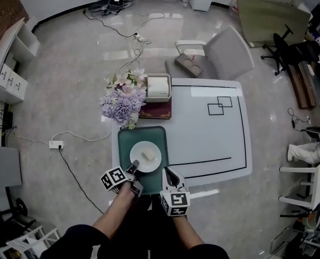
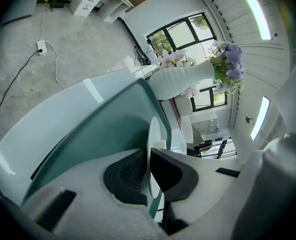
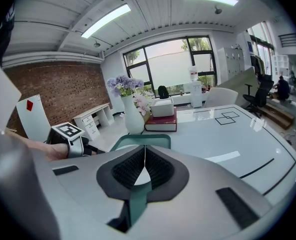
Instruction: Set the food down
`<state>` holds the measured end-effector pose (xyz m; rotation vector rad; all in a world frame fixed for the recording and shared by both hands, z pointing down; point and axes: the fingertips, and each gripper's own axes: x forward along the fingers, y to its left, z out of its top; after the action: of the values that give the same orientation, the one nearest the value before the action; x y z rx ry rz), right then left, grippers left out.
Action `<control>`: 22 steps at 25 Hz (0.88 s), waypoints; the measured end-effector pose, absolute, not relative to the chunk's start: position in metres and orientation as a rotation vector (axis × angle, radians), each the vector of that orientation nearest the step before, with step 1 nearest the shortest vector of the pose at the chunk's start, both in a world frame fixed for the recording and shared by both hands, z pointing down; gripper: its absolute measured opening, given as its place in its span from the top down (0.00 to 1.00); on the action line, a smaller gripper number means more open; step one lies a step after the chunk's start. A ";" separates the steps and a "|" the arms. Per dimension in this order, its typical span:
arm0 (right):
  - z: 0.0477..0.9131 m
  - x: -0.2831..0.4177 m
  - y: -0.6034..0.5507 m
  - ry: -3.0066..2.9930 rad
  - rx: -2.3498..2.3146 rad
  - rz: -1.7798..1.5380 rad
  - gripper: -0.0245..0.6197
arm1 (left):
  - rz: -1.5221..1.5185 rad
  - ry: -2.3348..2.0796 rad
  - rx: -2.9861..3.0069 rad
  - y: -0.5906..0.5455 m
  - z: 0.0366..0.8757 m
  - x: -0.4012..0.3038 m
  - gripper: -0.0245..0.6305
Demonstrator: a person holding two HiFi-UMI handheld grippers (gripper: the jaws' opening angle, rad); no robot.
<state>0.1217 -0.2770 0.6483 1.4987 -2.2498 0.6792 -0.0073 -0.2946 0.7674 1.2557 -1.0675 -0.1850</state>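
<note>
A white plate [image 1: 145,156] carrying a pale block of food [image 1: 148,155] lies on the green tray [image 1: 128,139] at the table's near left corner. My left gripper [image 1: 133,169] is shut on the plate's near rim. In the left gripper view the plate [image 2: 151,134] shows edge-on between the dark pads [image 2: 130,171], above the tray [image 2: 108,129]. My right gripper [image 1: 169,171] hovers at the tray's near right corner, shut with nothing between its fingers. The right gripper view shows its jaws [image 3: 145,151] closed over the tray [image 3: 143,140].
Behind the tray stand a white vase of purple and pink flowers [image 1: 124,104] and a white box [image 1: 157,88] on a red book [image 1: 155,109]. Black tape outlines [image 1: 219,106] mark the white table [image 1: 213,139]. A grey chair [image 1: 224,53] sits at the far side.
</note>
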 end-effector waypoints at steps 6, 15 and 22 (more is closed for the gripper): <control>0.650 0.130 -0.278 -2.231 1.521 0.680 0.95 | -0.120 -1.079 1.278 -0.297 0.774 -0.003 0.94; 0.652 0.126 -0.276 -2.228 1.512 0.687 0.95 | -0.013 -1.114 1.333 -0.303 0.773 -0.004 0.94; 0.652 0.126 -0.278 -2.234 1.513 0.689 0.95 | 0.098 -1.143 1.420 -0.307 0.765 -0.004 0.93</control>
<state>0.1258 -0.2784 0.6517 1.5131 -2.2345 0.6892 -0.0041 -0.3071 0.7647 1.4204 -1.1435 0.0982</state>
